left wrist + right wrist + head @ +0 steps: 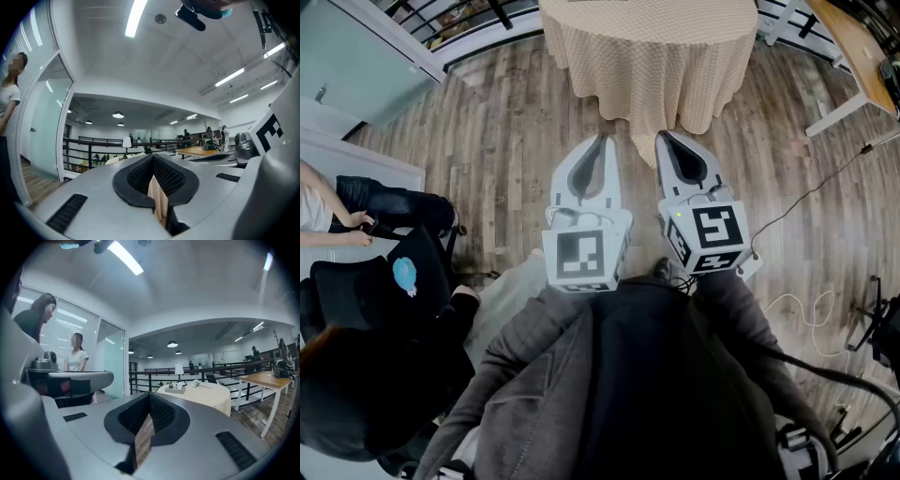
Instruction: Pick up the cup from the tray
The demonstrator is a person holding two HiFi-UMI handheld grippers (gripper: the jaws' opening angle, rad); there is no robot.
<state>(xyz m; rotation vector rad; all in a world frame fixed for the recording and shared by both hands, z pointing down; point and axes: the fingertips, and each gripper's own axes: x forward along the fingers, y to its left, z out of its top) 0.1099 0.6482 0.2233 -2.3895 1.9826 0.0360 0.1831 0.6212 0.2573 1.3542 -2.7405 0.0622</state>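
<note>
Both grippers are held level side by side in front of the person, pointing at a round table with a beige cloth. My left gripper is shut with nothing in it. My right gripper is shut and empty too. In the right gripper view the table stands some way ahead. On it lies a small grey tray bearing a white cup and a darker one beside it. The left gripper view shows only a strip of cloth through the slit of its jaws.
A seated person and a black chair are on the left. A wooden desk stands at the back right, with cables on the floor. Another person stands by the glass wall. A flower lies on the table.
</note>
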